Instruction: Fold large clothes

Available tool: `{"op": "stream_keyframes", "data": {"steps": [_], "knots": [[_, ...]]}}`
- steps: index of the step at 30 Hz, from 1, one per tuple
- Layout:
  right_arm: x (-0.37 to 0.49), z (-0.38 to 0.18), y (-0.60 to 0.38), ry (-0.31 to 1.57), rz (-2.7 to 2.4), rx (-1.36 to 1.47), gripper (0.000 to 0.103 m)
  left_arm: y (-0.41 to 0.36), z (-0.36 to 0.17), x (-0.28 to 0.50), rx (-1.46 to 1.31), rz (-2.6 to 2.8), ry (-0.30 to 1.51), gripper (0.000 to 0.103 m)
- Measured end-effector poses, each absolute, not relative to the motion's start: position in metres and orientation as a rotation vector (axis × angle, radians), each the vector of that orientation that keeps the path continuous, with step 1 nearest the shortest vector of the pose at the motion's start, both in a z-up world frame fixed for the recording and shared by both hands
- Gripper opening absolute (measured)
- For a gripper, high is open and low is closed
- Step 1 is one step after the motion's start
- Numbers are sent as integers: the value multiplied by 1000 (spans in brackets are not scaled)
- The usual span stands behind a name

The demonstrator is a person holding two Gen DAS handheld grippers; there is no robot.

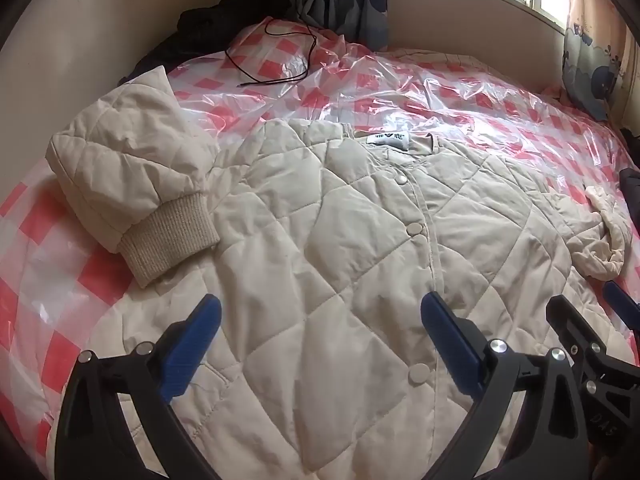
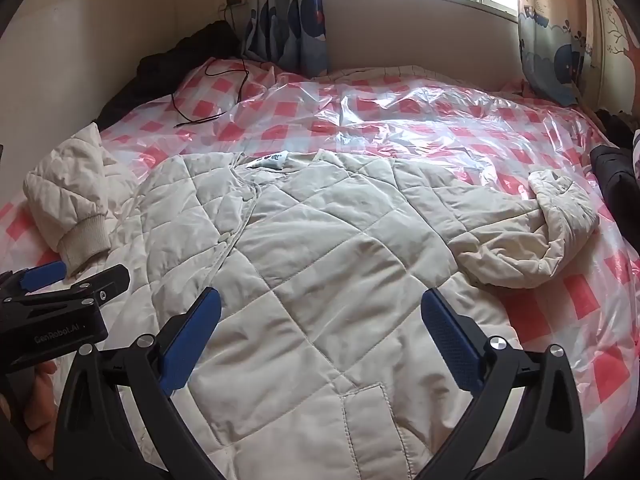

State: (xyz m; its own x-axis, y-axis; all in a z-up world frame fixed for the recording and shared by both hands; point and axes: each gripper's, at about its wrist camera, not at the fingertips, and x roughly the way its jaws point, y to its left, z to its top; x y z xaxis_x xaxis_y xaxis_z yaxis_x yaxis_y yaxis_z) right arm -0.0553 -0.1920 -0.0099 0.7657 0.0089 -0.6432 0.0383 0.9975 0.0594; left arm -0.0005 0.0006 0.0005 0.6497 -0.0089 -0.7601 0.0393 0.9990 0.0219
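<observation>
A cream quilted jacket (image 1: 328, 248) lies front-up on the bed, snaps closed, collar label at the far side; it also shows in the right wrist view (image 2: 320, 264). Its left sleeve (image 1: 132, 192) is bunched, ribbed cuff toward the body. Its right sleeve (image 2: 540, 236) is crumpled at the right. My left gripper (image 1: 320, 320) is open and empty above the jacket's lower front. My right gripper (image 2: 320, 316) is open and empty above the jacket's right half, near a pocket (image 2: 372, 420). Each gripper shows at the edge of the other's view.
The bed is covered by a pink-and-white checked plastic sheet (image 1: 460, 92). A black cable (image 1: 276, 60) lies on it at the far left. Dark clothing (image 1: 224, 12) is piled in the far corner by the wall. Curtains (image 2: 288, 16) and a window are behind the bed.
</observation>
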Motion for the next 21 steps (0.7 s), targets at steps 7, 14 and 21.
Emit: {"op": "stream_keyframes", "data": {"steps": [7,14,21], "knots": [[-54,-12,-190,706,-13,67,97,1,1,-1,38,-24,867,96],[-51,-10,-188,700,-14,66,97,7,-2,-1,44,-25,877,96],[-53,-11,-194,713,-27,68,97,-4,-9,1,54,-23,888,96]]}}
